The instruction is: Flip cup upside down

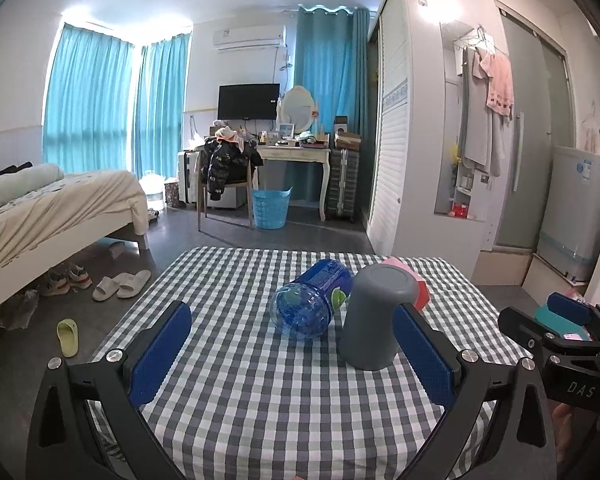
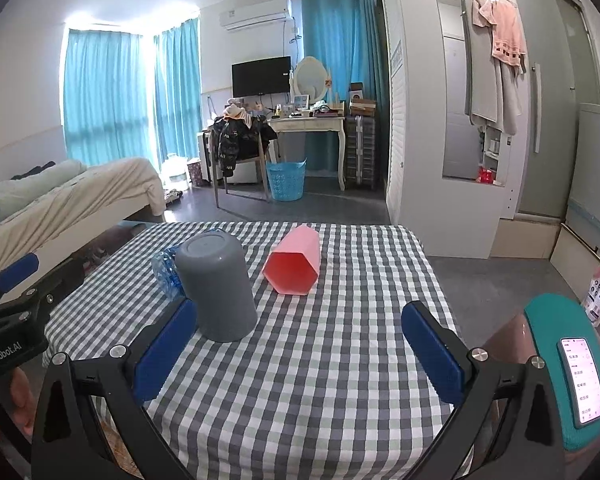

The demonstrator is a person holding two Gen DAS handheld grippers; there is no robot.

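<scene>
A grey cup [image 1: 374,316] stands upside down, base up, on the checked tablecloth [image 1: 260,392]; it also shows in the right wrist view [image 2: 220,290]. My left gripper [image 1: 292,344] is open and empty, its right finger close beside the cup. My right gripper [image 2: 296,348] is open and empty, its left finger near the cup's lower left side. A pink hexagonal cup [image 2: 294,266] lies on its side, mouth toward me. A blue clear bottle [image 1: 310,300] lies on its side left of the grey cup.
The right gripper's body [image 1: 560,336] shows at the table's right edge, the left gripper's body [image 2: 16,308] at the left edge. A phone on a teal holder [image 2: 580,380] sits at the right. Beyond the table are a bed [image 1: 52,204] and slippers [image 1: 120,284].
</scene>
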